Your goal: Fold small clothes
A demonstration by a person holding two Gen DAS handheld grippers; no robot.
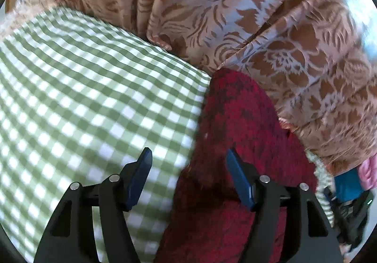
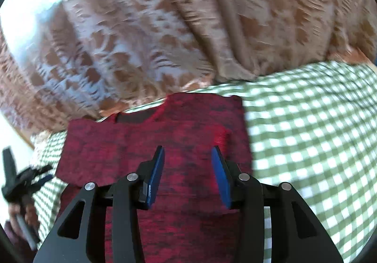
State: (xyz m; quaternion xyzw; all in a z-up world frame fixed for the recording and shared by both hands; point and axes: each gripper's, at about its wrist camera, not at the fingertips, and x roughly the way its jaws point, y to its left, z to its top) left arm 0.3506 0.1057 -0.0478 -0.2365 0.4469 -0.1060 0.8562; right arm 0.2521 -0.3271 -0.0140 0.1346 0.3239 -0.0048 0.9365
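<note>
Lying on green checked cloth (image 2: 306,133), red garment (image 2: 165,135); patterned curtain (image 2: 141,39) behind.

one red garment (image 2: 165,145), one checked cloth (image 2: 306,133), one curtain (image 2: 141,39)

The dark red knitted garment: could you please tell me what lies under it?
The dark red knitted garment lies on a green-and-white checked cloth, which shows along its left, right and far edges. What is beneath the checked cloth is covered and cannot be seen.

Garment (image 2: 165,135) flat on tablecloth (image 2: 306,133) (curtain (image 2: 141,39) hanging behind), cloth stretching right.
</note>
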